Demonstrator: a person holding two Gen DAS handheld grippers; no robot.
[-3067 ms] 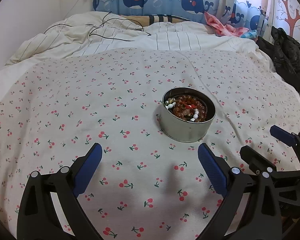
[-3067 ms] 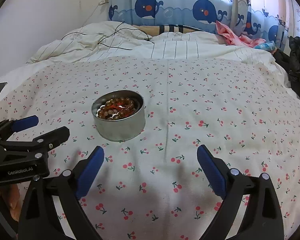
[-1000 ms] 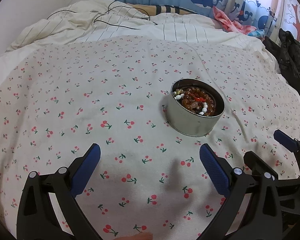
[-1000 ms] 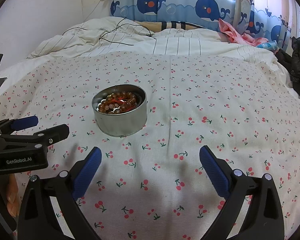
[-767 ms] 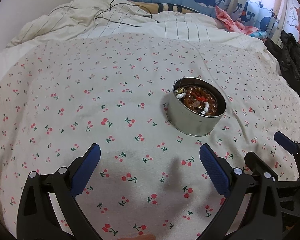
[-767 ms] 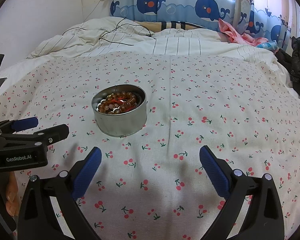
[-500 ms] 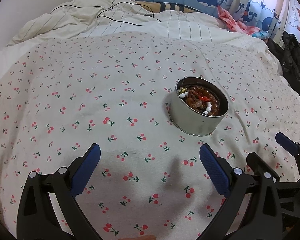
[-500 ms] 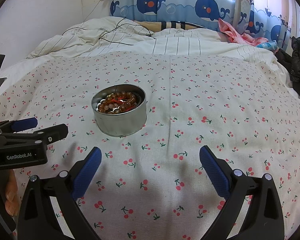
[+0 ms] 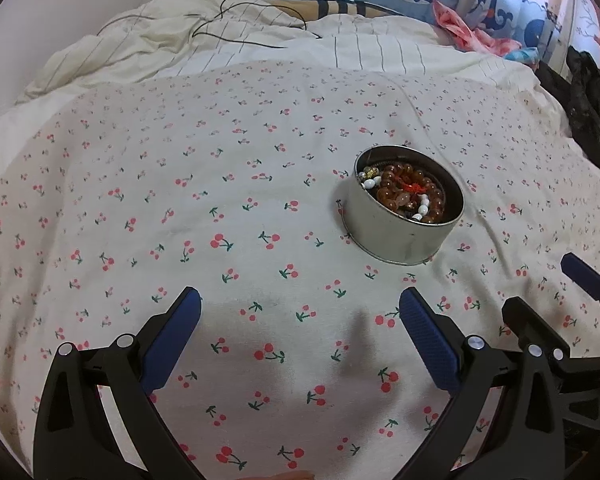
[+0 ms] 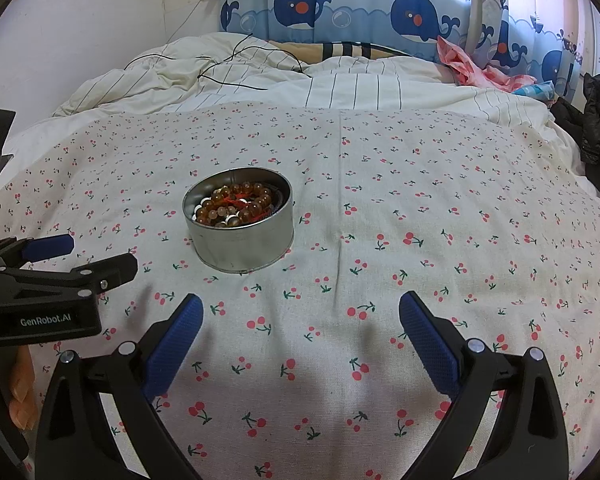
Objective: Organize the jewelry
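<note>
A round silver tin point(image 9: 404, 236) stands on the cherry-print bedspread point(image 9: 220, 200). It holds amber bead bracelets point(image 9: 408, 194) with red thread and some white beads. My left gripper point(image 9: 300, 336) is open and empty, hovering near and left of the tin. My right gripper point(image 10: 300, 336) is open and empty, near and right of the tin point(image 10: 240, 240). The bracelets point(image 10: 240, 204) show inside the tin in the right wrist view too. Each gripper shows at the edge of the other's view: the right one point(image 9: 548, 296) and the left one point(image 10: 84, 256).
A rumpled striped duvet point(image 10: 300, 80) with a black cable point(image 10: 228, 64) lies at the far end of the bed. Pink clothing point(image 10: 472, 68) and a black jacket point(image 10: 596, 124) lie at the far right. Whale-print curtains point(image 10: 360, 8) hang behind.
The left gripper has drifted slightly and tilted down, so the tin sits a little further right in its view. The right gripper has hardly moved. Both stay open.
</note>
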